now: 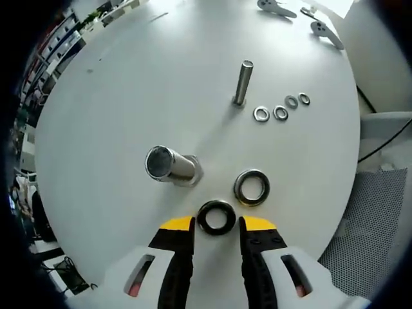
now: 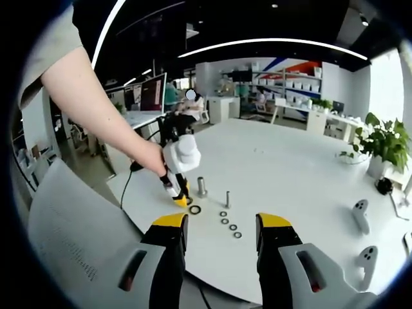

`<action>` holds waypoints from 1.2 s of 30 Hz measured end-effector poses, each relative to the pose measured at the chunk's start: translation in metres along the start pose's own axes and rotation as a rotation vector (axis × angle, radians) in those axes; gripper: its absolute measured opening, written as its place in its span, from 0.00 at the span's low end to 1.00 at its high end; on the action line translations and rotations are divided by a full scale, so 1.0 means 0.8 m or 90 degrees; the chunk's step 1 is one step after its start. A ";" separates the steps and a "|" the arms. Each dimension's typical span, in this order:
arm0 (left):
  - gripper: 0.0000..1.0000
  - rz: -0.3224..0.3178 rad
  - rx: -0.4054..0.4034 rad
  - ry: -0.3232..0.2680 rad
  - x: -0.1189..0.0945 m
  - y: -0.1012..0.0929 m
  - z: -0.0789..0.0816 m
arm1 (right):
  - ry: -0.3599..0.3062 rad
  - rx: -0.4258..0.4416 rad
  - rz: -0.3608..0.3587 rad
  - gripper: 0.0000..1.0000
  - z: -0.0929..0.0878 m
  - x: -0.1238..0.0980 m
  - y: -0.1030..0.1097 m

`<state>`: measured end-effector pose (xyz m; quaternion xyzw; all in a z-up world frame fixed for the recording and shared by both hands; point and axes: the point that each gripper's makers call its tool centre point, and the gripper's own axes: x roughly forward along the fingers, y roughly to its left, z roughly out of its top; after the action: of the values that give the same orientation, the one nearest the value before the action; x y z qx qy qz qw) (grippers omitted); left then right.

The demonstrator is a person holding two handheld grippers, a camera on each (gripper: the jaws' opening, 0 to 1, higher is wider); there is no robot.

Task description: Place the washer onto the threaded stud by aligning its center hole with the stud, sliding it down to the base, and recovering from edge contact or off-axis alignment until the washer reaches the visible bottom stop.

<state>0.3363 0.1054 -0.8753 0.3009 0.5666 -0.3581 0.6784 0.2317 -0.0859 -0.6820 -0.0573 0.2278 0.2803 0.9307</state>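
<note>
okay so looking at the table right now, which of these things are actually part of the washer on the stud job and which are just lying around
Part of the job:
- dark washer, between the open left gripper jaws
- large stud
- silver washer beside it, likely

Lying about:
- thin stud and its row of small washers
- handheld controllers at the far edge
- potted plant

open-plan office: desks, monitor [image 2: 154,93], storage shelves [image 2: 293,87], potted plant [image 2: 381,143]
</note>
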 end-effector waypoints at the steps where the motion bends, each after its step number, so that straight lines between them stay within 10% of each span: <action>1: 0.26 0.000 0.002 0.004 0.001 0.000 0.001 | 0.001 0.000 0.000 0.44 -0.001 0.000 0.000; 9: 0.27 -0.001 0.011 0.056 0.003 0.001 0.003 | 0.008 -0.001 0.005 0.44 -0.003 0.001 0.002; 36: 0.21 0.001 0.022 0.066 0.002 0.000 0.003 | 0.015 -0.013 0.021 0.41 -0.006 0.002 0.008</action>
<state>0.3377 0.1031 -0.8766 0.3308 0.5946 -0.3513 0.6431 0.2277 -0.0805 -0.6868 -0.0664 0.2367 0.2974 0.9226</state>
